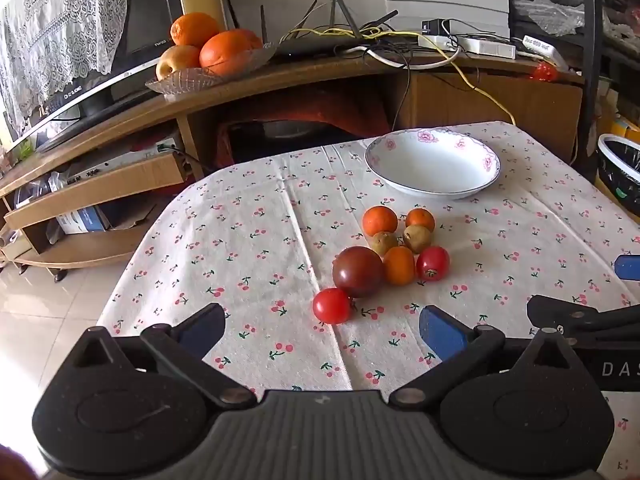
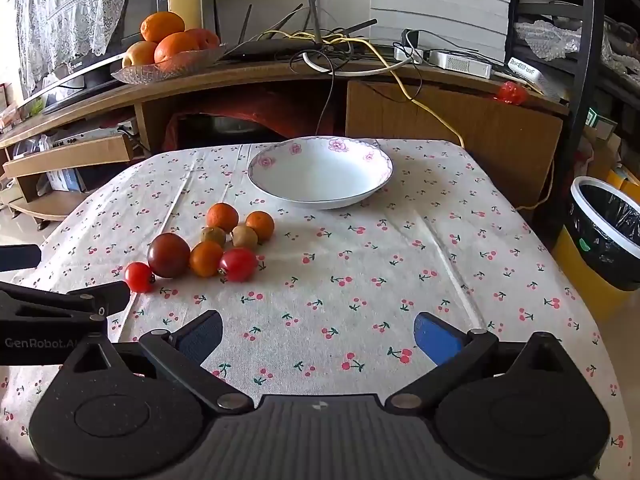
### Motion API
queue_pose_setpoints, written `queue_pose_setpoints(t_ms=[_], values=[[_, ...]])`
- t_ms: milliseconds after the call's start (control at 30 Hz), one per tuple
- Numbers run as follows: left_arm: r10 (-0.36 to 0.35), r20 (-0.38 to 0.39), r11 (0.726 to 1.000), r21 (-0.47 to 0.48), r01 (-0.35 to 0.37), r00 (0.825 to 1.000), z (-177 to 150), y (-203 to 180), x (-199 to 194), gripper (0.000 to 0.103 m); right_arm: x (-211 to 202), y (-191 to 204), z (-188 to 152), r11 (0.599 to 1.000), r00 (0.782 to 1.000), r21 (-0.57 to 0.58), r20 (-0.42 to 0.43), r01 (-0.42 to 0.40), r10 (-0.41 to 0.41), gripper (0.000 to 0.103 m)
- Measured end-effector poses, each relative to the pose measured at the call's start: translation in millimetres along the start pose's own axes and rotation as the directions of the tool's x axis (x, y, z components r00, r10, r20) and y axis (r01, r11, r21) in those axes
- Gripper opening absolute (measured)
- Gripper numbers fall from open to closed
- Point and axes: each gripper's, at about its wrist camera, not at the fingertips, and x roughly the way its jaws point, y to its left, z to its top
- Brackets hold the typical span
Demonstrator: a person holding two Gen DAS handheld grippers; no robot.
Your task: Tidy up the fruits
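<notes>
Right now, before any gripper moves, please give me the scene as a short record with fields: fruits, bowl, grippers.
surface: table with cherry-print cloth
fruits: eight in one cluster; large dark tomato, two red tomatoes, three oranges, two brown kiwis
bowl: white floral bowl, empty, behind the cluster
left gripper: open, holds nothing
right gripper: open, holds nothing

Left gripper [image 1: 322, 330]: matte black housing, ribbed grey centre plate, two round pivot caps, silver screws at linkage joints, blue pads. Right gripper [image 2: 320, 336]: same build; white "GenRobot.AI" lettering on the neighbouring unit's side at 9 o'clock.
</notes>
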Motion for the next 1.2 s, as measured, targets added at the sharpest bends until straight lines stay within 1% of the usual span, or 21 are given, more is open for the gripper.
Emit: queue_pose_setpoints(t_ms=[133, 167, 200, 300, 1200], values=[[0.009, -0.004, 1.0, 0.012, -0.009, 1.0, 1.2, -7.4, 3.1, 0.103, 1.6, 1.3, -3.7, 1.0, 1.0, -0.014, 0.004, 0.005, -0.005, 0.097], [0.002, -0.002, 1.0, 0.011, -0.002, 1.0, -0.9, -2.6, 3.3, 0.103, 2.4, 1.5, -5.7, 1.0, 1.0, -0.018, 0.004, 0.006, -0.006, 0.097], [0.003, -0.003, 1.0, 0.011, -0.003, 1.0, -0.8, -2.9, 3.9, 0.103, 2.1, 1.4, -0.2, 1.0, 1.0, -0.008, -0.007, 0.005, -0.005, 0.097], [-0.002, -0.009, 1.0, 0.007, 0.002, 1.0, 0.0, -2.9, 6.0, 0.103, 4.1, -0.2, -0.3, 1.0, 1.0, 0.003, -0.016, 0.0, 0.0, 0.097], [-0.007, -0.014, 1.0, 0.016, 0.007, 1.0, -2.9, -3.8, 10.8, 0.103, 10.0, -0.1, -3.4, 1.0, 0.999, 0.006, -0.033, -0.013, 0.013, 0.096]])
